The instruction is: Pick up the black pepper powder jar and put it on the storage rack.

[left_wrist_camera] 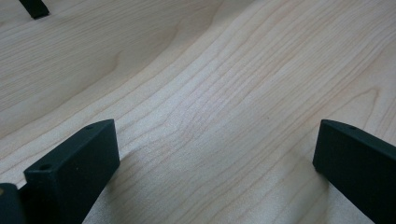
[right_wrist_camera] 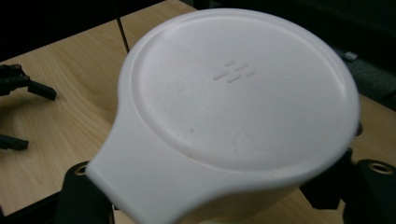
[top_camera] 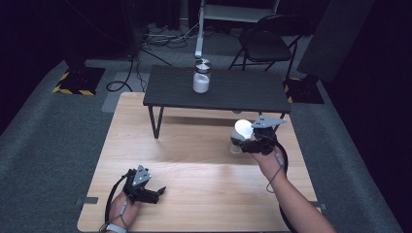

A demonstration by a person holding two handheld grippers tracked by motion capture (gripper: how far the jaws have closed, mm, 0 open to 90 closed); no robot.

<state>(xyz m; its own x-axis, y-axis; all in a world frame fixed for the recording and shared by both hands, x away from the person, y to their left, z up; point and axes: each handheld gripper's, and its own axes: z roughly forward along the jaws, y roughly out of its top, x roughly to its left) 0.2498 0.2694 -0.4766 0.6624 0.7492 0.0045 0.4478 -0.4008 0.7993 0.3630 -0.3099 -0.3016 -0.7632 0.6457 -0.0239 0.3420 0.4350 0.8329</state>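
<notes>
Lift phase, by our read: right gripper (top_camera: 250, 144) has its fingers (right_wrist_camera: 79, 196) pinching a white lidded container (top_camera: 241, 133) from both sides, and we hold it above the right half of the counter (top_camera: 194, 194), just in front of the dark low shelf (top_camera: 218, 90). We can't tell from the high view whether its base is fully off the wood. Lid (right_wrist_camera: 238, 88) faces up, tilted slightly towards the right gripper camera; a flat tab sticks out of the lid rim towards that gripper. Long axis runs roughly vertical, base to lid. Left gripper (top_camera: 151, 191) rests low at the near-left of the counter, fingers (left_wrist_camera: 70, 172) spread wide, nothing between them. A jar (top_camera: 201, 76) with white contents stands on the shelf. Next move likely a carry to a set-down spot: we need to keep the container upright and the pinch steady.
</notes>
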